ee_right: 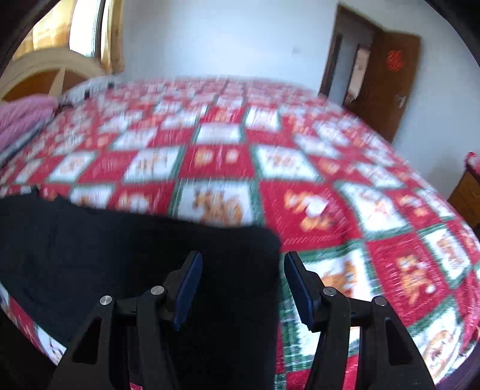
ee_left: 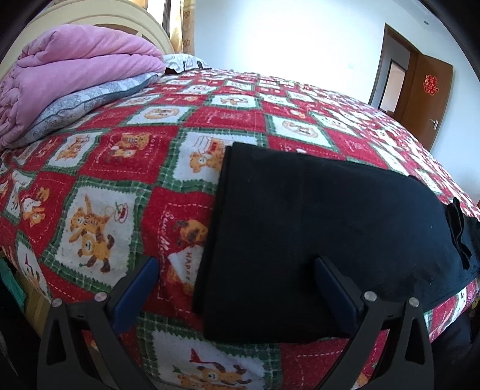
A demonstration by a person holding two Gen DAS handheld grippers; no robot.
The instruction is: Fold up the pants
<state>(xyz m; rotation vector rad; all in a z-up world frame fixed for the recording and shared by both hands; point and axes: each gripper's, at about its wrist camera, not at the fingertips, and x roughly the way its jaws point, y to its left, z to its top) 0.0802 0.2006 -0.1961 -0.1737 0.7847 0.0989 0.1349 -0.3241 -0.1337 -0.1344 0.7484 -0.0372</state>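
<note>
Open bedspread beyond the black pants

Past the black pants (ee_left: 315, 228) the red checked bedspread (ee_left: 240, 117) lies bare to the far wall; left of the pants, by the headboard (ee_left: 99, 18), 1 pink quilt (ee_left: 75, 66) on a grey pillow (ee_left: 90, 99) blocks passage.

The bedspread (ee_left: 126, 168) carries a partly hidden "HAPPY" patch; the door (ee_left: 429, 99) bears a red double-happiness sign (ee_left: 429, 85).

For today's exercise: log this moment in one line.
pants: folded, on bed | left tongs: open | right tongs: open, empty
</note>
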